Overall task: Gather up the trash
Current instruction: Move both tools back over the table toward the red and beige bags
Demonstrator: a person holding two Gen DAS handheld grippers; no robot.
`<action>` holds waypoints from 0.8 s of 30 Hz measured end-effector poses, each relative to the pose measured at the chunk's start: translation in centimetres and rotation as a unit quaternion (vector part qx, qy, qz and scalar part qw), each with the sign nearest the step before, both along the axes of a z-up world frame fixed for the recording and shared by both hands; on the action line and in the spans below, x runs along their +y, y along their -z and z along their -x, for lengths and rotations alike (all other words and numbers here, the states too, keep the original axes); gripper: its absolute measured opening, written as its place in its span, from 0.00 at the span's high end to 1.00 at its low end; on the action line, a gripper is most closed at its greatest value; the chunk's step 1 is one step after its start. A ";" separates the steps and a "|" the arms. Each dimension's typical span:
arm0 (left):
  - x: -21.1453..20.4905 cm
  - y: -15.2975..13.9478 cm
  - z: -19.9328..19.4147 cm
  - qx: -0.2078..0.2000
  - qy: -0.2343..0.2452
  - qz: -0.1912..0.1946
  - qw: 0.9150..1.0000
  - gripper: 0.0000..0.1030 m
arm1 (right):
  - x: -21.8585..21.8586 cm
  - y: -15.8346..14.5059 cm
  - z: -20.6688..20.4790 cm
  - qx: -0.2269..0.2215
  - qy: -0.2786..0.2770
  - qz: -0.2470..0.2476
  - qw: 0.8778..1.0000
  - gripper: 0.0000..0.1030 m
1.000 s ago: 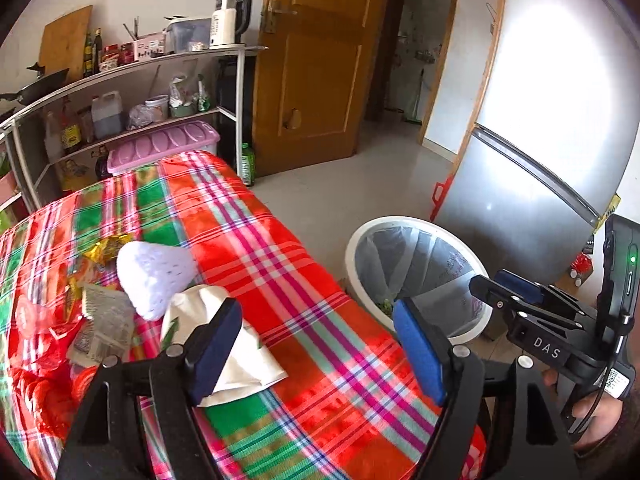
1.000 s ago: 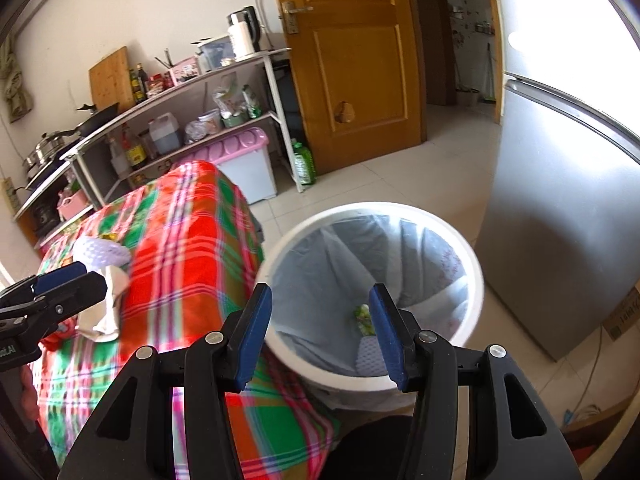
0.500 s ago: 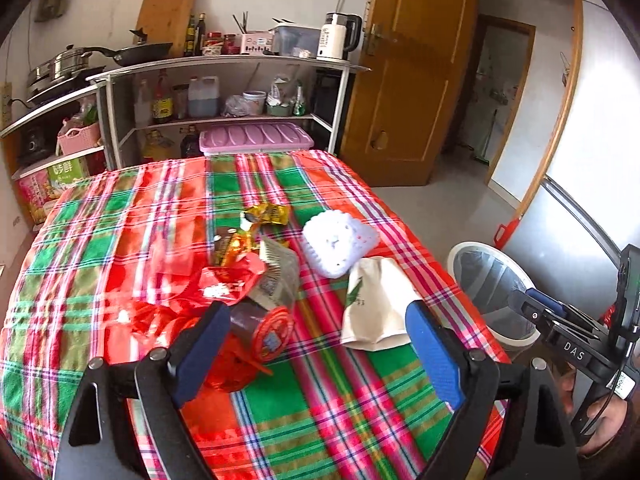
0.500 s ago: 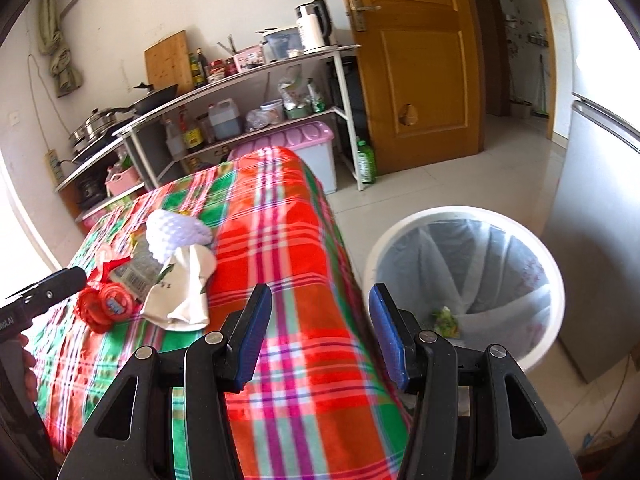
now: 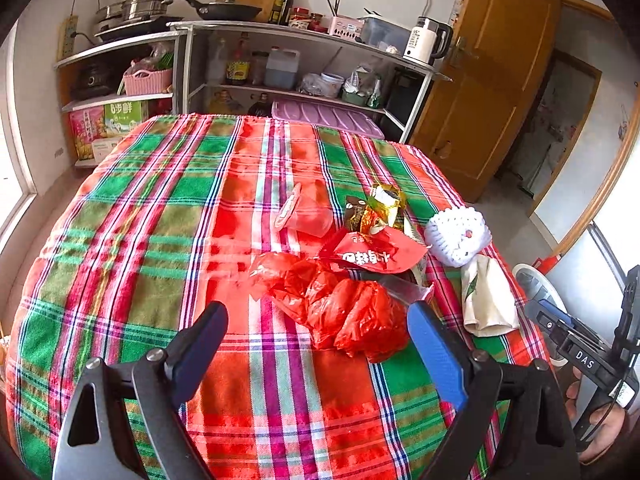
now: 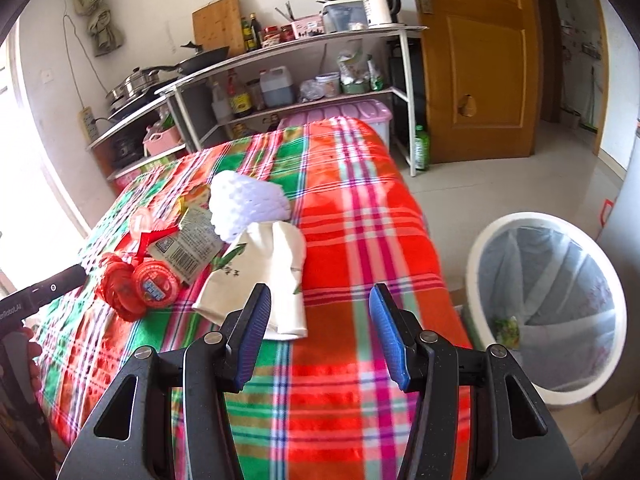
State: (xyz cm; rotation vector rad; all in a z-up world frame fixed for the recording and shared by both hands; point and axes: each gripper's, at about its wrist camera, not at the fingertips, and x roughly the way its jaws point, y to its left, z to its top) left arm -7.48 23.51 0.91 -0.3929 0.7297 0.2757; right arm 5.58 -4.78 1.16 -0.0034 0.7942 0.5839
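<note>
A table under a red, green and white plaid cloth (image 5: 168,216) is filling both views. Beside its right edge a round white bin lined with a translucent bag (image 6: 548,304) is standing on the floor, a green scrap lying inside. The trash is sitting in a heap on the cloth: a crumpled red plastic bag (image 5: 340,308), a white paper bag with green leaf print (image 6: 260,276), a white foam fruit net (image 6: 248,204), a red snack wrapper (image 5: 376,254). The left gripper (image 5: 316,344) is hovering with fingers spread before the red bag, holding nothing. The right gripper (image 6: 320,330) is hanging spread and empty, just beside the paper bag.
</note>
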 end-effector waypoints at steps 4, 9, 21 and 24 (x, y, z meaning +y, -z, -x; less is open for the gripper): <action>0.5 0.6 -0.6 0.012 0.000 0.015 1.000 0.08 | 1.9 0.4 -0.6 0.006 -0.010 0.011 1.000 0.49; 0.6 1.4 -2.3 0.025 0.001 0.041 0.999 0.08 | 3.2 1.1 -1.4 0.017 -0.015 0.020 1.000 0.49; 0.1 2.8 -4.3 0.058 -0.007 0.024 0.998 0.08 | 3.8 2.1 -2.6 0.036 -0.007 0.032 0.999 0.49; -0.4 2.1 -3.8 0.064 0.003 -0.021 0.998 0.08 | 4.0 2.2 -2.7 0.040 -0.008 0.038 0.998 0.49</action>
